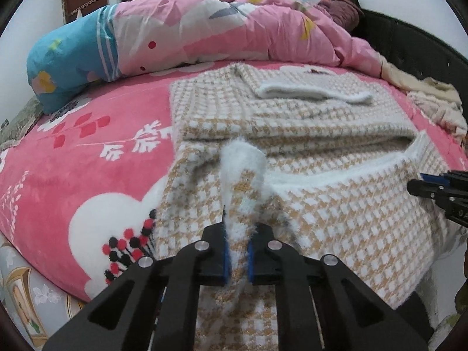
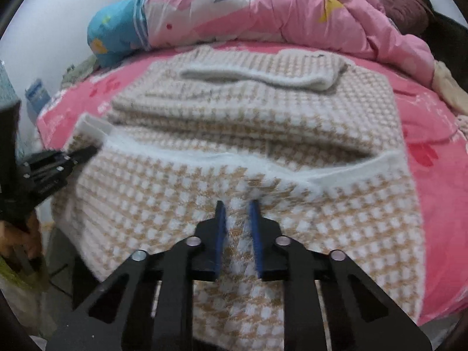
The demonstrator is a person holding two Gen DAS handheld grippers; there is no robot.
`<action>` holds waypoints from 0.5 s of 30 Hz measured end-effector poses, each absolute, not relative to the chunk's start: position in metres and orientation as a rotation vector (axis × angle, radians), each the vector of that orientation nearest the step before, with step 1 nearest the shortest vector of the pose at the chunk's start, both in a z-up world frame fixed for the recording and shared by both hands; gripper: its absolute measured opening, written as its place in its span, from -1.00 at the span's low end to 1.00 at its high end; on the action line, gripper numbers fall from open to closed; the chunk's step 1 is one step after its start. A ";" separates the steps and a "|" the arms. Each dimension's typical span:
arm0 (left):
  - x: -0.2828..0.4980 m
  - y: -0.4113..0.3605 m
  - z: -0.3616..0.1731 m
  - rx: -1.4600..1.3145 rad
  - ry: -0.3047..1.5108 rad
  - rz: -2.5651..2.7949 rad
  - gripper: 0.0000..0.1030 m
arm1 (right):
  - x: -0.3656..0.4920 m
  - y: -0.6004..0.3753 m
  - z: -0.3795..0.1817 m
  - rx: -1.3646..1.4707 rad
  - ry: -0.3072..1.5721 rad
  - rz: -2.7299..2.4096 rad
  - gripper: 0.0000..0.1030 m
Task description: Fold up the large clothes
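Looking along the left gripper (image 1: 237, 251) first, its jaws are closed on a bunched ridge of the checked sweater (image 1: 292, 122), a fluffy white edge standing up just ahead of the pads. The sweater lies on the pink bedspread (image 1: 87, 158), with its far half already doubled over and a white cuff folded flat on top. The near part, with the white trim, hangs over the bed's front edge. The right gripper (image 1: 435, 190) shows at the sweater's right side. Beyond the sweater lies a rolled pink quilt (image 1: 204, 29), with two people behind it.

From the right gripper's (image 2: 237, 222) own camera, its blue pads pinch a fold of the same sweater (image 2: 263, 111) just below the white trim; the picture is a little blurred, but the cloth sits tight between them. The left gripper (image 2: 73, 158) grips the sweater's left corner.

By my reckoning the sleeves and upper part are folded; the bottom half is not yet carried over the top, and both grips look set for that lift.
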State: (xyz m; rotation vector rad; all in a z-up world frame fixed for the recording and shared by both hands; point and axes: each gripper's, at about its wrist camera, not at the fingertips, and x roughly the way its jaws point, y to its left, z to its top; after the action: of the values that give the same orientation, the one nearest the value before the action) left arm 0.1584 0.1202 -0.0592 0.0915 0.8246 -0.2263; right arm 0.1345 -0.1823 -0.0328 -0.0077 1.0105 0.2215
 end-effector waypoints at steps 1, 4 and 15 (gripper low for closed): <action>0.157 0.122 -0.055 0.080 0.815 -0.228 -0.85 | 0.135 -0.182 -0.027 0.003 0.996 0.231 -0.92; 0.156 0.123 -0.045 0.078 0.783 -0.208 -0.85 | 0.140 -0.174 -0.010 -0.017 0.924 0.217 -0.92; 0.169 0.117 -0.067 0.130 0.870 -0.154 -0.81 | 0.155 -0.194 -0.033 0.069 0.964 0.211 0.08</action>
State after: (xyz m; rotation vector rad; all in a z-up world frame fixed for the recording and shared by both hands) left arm 0.1686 0.1170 -0.0674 0.1301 0.8701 -0.1535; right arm 0.1548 -0.1944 -0.0332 0.0688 0.9635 0.2113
